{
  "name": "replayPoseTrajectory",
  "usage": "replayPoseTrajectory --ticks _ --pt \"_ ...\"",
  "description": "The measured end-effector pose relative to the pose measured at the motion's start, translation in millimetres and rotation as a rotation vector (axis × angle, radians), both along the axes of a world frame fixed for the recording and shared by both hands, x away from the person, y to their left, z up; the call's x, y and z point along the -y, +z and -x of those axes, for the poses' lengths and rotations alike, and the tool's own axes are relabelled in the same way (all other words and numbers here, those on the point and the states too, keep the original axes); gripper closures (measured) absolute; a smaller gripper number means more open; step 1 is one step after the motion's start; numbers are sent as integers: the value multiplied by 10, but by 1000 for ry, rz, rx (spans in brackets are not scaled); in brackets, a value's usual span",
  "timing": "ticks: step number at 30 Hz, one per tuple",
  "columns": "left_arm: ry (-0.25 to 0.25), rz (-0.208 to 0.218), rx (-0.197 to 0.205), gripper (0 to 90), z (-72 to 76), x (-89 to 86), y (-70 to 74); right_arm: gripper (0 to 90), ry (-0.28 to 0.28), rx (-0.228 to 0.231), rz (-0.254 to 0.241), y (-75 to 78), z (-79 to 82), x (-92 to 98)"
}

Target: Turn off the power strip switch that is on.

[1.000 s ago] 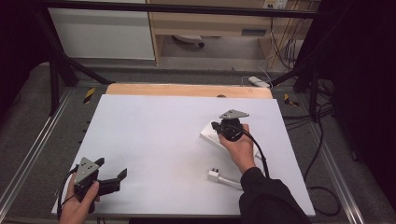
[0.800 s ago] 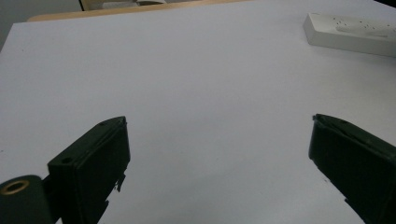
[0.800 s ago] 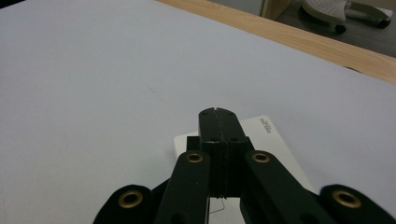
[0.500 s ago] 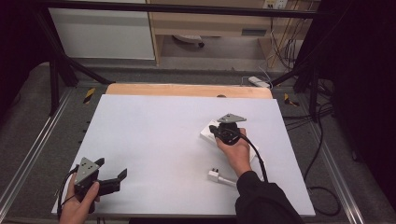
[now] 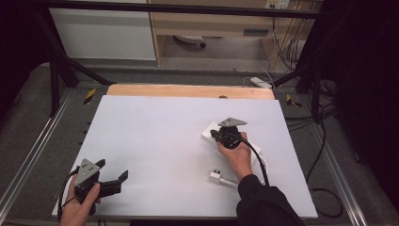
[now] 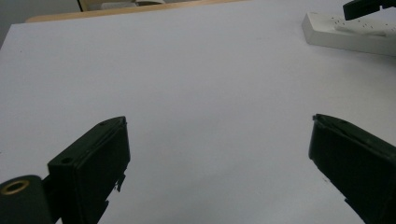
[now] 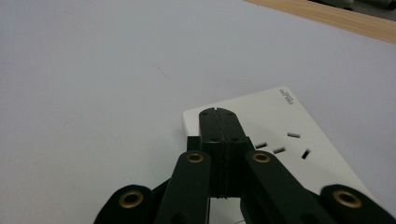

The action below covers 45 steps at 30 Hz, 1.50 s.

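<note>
White plastic of the flat rectangular power strip is largely hidden in the high view beneath the right gripper and the hand holding it, so its near end cannot be made out. The strip lies on the right half of the white table sheet. In the right gripper view the black jaws are pressed fully together, nothing between them, their tips over the strip's far end; contact cannot be judged. The left gripper is held low at the near left corner, jaws spread wide and empty. One small white plug with its cable lies near the right wrist. Two grippers, one strip, one plug are counted.
</note>
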<state>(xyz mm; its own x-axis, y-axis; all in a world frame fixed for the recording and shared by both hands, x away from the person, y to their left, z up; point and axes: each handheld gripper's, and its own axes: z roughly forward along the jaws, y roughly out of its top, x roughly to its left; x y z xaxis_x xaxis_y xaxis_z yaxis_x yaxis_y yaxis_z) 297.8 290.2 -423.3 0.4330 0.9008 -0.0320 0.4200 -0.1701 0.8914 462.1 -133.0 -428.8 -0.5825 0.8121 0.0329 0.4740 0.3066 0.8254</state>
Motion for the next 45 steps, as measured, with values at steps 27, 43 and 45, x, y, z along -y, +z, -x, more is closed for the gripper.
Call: replayPoseTrajectory --ticks 27,43,45 --pt "-5 -3 -1 52 -1 3 -1 900 -19 -27 19 -87 -65 -15" --pt "-8 -7 1 52 -3 4 -1 900 -17 -23 17 -93 -60 -31" --pt "-7 -8 1 52 -3 4 -2 900 -17 -22 18 -94 -58 -32"
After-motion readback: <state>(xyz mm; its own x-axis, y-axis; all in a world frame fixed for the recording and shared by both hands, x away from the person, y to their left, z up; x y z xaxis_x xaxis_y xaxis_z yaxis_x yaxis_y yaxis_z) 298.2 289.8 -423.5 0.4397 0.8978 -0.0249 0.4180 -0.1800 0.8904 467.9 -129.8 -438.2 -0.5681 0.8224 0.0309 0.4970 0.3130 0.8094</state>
